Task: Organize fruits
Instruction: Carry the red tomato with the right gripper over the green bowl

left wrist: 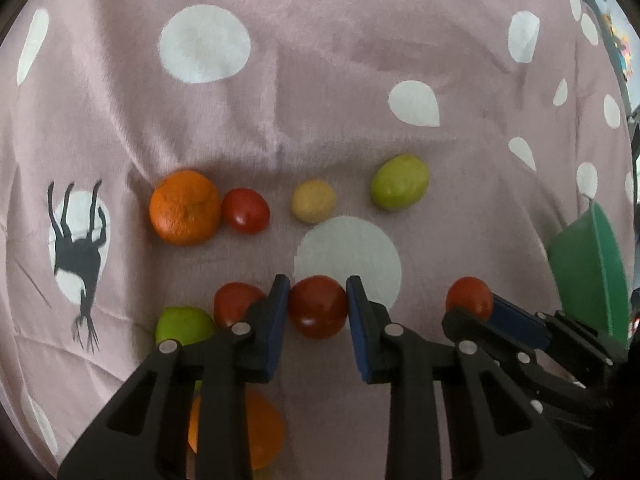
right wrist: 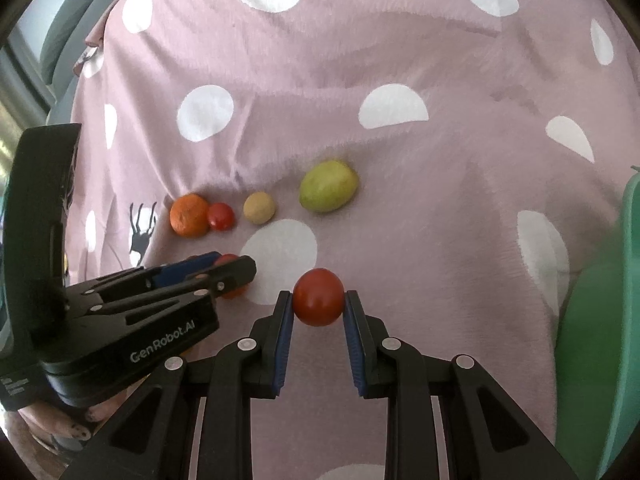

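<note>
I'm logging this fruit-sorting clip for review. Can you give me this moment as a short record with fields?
surface: pink spotted blanket
left claw: shut on a red tomato
right claw: shut on another red tomato
far row, left to right: orange touching a tomato, small yellow fruit, green lemon
near left claw: tomato, green lime, second orange
container: green bin at right edge
</note>
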The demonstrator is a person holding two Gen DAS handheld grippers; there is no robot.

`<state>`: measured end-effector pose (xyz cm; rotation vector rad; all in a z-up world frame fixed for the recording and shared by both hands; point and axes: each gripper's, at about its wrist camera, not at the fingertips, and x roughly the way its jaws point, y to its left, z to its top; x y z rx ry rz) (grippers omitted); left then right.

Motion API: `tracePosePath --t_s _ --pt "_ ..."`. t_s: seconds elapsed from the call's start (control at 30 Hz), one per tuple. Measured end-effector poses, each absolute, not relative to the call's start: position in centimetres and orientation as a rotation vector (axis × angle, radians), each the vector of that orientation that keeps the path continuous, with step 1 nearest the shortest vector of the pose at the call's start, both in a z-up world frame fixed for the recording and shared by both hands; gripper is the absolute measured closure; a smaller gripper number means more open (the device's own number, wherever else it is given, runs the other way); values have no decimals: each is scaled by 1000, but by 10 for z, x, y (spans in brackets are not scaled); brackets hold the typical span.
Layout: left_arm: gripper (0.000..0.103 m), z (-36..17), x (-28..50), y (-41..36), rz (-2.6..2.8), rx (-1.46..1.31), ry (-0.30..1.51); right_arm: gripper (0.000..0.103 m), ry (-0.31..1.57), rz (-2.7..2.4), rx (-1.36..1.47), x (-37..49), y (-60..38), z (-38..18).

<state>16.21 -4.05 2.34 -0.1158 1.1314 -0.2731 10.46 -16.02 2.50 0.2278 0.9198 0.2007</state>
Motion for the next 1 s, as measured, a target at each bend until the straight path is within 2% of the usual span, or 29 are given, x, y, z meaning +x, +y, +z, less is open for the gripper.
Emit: tracePosePath --t_s 0.57,0.8,1.0 --pt "75 72 108 -14 -246 -109 1003 76 825 168 248 80 -172 53" --pt "75 105 86 -19 -268 -93 901 76 770 171 270 57 -176 68" --pt "75 109 69 -31 -244 -65 861 76 760 160 319 35 -185 62"
